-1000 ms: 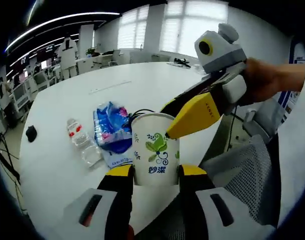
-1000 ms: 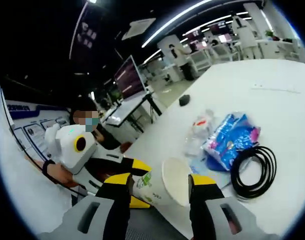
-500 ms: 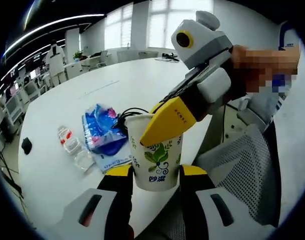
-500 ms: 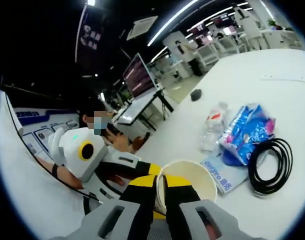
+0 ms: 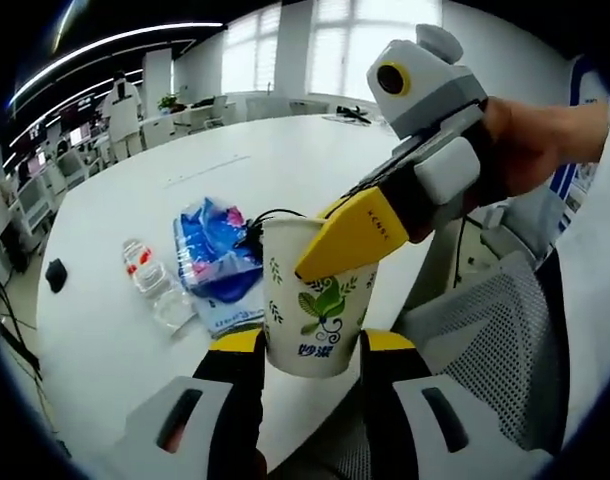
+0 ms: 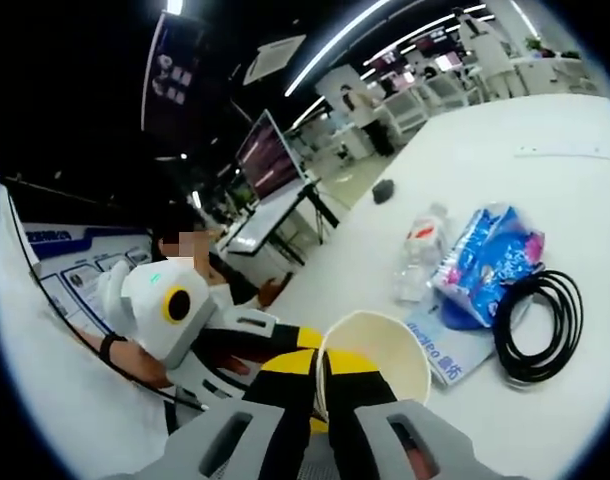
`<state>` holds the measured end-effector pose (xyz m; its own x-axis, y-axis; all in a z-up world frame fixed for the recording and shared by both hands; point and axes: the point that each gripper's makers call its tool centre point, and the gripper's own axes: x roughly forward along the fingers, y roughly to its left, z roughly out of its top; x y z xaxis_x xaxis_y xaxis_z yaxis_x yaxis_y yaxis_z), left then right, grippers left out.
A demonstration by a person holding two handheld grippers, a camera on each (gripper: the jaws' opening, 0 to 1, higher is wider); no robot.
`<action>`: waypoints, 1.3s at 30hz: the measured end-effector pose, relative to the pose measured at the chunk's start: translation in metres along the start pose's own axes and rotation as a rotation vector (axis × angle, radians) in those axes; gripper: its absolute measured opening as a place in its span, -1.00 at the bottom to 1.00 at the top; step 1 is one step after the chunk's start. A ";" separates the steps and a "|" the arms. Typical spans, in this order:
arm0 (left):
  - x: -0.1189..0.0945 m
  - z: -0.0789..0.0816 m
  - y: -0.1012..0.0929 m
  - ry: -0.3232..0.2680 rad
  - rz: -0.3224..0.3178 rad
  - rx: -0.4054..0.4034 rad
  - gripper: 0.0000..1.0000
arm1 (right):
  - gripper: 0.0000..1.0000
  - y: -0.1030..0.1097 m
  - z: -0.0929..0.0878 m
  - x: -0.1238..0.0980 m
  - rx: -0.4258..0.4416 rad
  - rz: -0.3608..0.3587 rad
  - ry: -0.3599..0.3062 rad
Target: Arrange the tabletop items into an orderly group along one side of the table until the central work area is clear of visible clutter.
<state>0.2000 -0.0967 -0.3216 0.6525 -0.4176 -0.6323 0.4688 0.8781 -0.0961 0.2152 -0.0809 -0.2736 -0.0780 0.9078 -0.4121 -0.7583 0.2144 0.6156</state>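
A white paper cup (image 5: 310, 300) with a green leaf print stands upright between the jaws of my left gripper (image 5: 310, 345), which is shut on its lower sides. My right gripper (image 5: 350, 235) comes in from the right, held by a hand, its yellow jaw over the cup's rim. In the right gripper view my right gripper (image 6: 323, 368) is shut on the near rim of the paper cup (image 6: 380, 345), and the left gripper (image 6: 235, 340) reaches in from the left. The cup hangs over the near edge of the white table (image 5: 285, 160).
On the table lie a blue packet (image 5: 215, 250), a clear plastic bottle (image 5: 150, 280), a coiled black cable (image 6: 535, 320), a printed leaflet (image 6: 450, 350) and a black mouse (image 5: 55, 275). A grey mesh chair (image 5: 485, 340) stands at the table's edge. People sit at desks behind.
My right gripper was open astride the cup; it has shut on the cup's rim. The left gripper has kept its hold on the cup throughout.
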 end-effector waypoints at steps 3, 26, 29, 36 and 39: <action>-0.003 -0.002 0.006 -0.002 0.012 -0.005 -0.27 | -1.00 0.002 0.003 0.004 -0.006 -0.003 0.002; -0.054 -0.039 0.079 -0.080 0.226 -0.248 -0.32 | -1.00 -0.009 0.025 0.039 -0.024 -0.052 0.028; -0.063 -0.042 0.093 -0.099 0.265 -0.273 -0.32 | -1.00 -0.009 0.029 0.048 -0.048 -0.059 0.049; -0.081 -0.050 0.124 -0.123 0.336 -0.316 -0.31 | -1.00 -0.013 0.060 0.087 -0.081 -0.070 0.049; -0.089 -0.055 0.135 -0.130 0.358 -0.340 -0.29 | -1.00 -0.012 0.073 0.102 -0.104 -0.080 0.050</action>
<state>0.1724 0.0718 -0.3211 0.8156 -0.0833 -0.5726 -0.0038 0.9888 -0.1493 0.2638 0.0351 -0.2740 -0.0448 0.8695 -0.4919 -0.8264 0.2444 0.5073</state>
